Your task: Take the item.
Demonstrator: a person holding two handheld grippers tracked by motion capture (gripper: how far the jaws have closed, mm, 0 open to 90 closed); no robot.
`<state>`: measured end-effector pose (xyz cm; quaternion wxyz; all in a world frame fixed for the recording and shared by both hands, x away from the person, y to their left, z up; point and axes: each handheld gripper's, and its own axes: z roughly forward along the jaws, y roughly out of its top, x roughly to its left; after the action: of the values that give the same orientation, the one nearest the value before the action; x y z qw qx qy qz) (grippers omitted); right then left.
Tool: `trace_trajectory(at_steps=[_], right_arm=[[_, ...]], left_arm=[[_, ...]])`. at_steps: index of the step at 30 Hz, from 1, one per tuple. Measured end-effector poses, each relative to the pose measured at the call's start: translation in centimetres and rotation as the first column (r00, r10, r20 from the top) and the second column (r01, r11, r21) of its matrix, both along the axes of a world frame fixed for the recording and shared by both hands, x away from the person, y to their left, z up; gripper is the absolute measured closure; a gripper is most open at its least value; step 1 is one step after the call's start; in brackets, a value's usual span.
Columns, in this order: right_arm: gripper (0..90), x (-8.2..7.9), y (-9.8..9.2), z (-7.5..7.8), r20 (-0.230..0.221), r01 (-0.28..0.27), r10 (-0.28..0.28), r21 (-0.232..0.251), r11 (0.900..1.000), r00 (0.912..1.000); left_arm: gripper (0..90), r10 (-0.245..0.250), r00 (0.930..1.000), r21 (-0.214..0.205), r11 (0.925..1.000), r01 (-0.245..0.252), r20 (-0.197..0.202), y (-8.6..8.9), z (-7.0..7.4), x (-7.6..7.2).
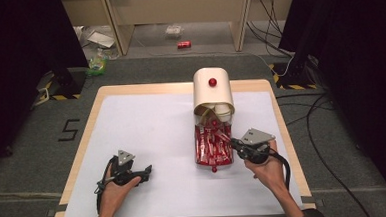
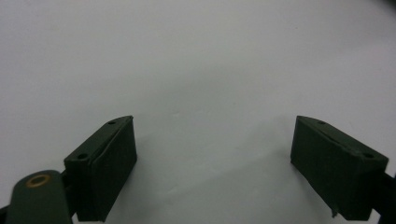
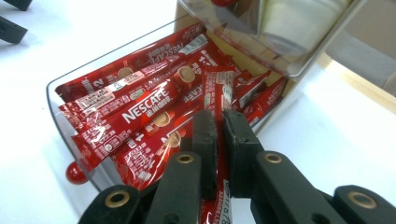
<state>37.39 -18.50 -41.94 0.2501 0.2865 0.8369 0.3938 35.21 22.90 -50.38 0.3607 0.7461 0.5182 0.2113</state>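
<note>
A person sat at a wooden table (image 1: 276,104) covered by a white sheet (image 1: 147,136), working a hand-held gripper in each hand. Toward the far middle of the sheet stood a cream dispenser box (image 1: 213,90) with a red knob on its raised lid, and in front of it a clear tray (image 1: 212,148) lay pulled out toward the person, packed with red Nescafe coffee sticks (image 3: 140,112).

The right gripper (image 1: 234,142) reached in from the right, its tips at the tray's right edge over the sachets. In the right gripper view, its two black jaws stood almost together, pinching one red stick (image 3: 219,100) that ran up between them from the pile; the clamped sachet's lower end passed down between the jaws toward the camera. The remaining sticks lay slanted in the tray just beyond and to the left of the jaws, and a small red knob (image 3: 76,173) showed at the tray's near corner.

The left gripper (image 1: 145,172) rested low on the sheet at the near left, well apart from the tray, held by the person's left hand (image 1: 116,188). In the left gripper view its jaws stood wide apart with nothing between them, over the bare white sheet (image 2: 201,70).
</note>
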Motion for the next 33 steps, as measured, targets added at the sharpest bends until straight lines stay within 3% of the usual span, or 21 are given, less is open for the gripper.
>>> trace_trajectory(at_steps=[8,20,33], right_arm=[[84.4,-0.9,-1.8,0.6,0.007,0.004,-0.004,0.059,0.9983,1.0000],[84.4,-2.4,-3.1,1.3,0.035,0.005,-0.008,0.071,0.9975,0.9994],[84.3,-3.2,-7.2,0.7,0.047,0.098,-0.103,0.102,0.9900,0.9936]], left_arm=[[14.0,0.000,1.0000,0.004,1.0000,0.000,0.000,0.0,0.0,0.0],[14.2,0.002,1.0000,-0.002,1.0000,-0.002,0.000,0.0,0.0,0.0],[14.2,0.001,1.0000,0.001,1.0000,-0.001,0.001,0.0,0.0,0.0]])
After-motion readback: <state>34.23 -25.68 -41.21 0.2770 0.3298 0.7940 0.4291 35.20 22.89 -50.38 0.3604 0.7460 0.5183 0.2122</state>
